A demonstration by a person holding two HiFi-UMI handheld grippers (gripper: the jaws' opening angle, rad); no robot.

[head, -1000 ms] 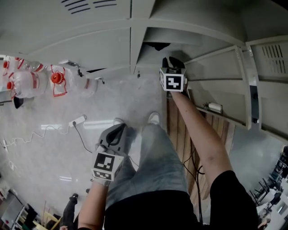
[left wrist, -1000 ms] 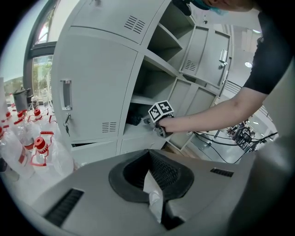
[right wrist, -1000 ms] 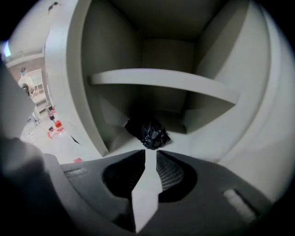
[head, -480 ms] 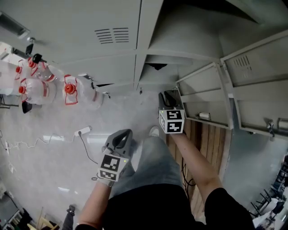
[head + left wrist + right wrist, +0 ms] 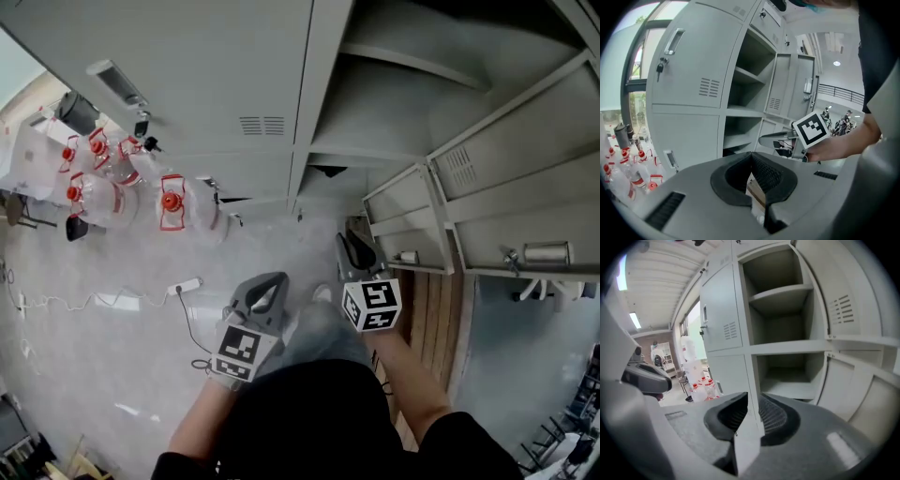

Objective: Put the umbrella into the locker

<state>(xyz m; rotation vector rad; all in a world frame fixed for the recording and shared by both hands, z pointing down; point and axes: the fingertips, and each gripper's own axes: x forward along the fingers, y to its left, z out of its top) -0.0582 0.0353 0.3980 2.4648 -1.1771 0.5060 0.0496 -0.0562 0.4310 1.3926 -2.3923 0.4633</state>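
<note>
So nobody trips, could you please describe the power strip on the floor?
Below the grey lockers stand water jugs with red caps. On the floor in front of them lies the power strip, a white bar trailing a black cable.

This is a locker area in a large workplace hall. A bank of grey steel lockers (image 5: 234,84) has vented doors. Red-capped water bottles (image 5: 173,202) stand at the lockers' left foot, a power strip (image 5: 186,284) lies on the polished floor (image 5: 84,356) before them, and strip lights (image 5: 635,319) run overhead.
</note>
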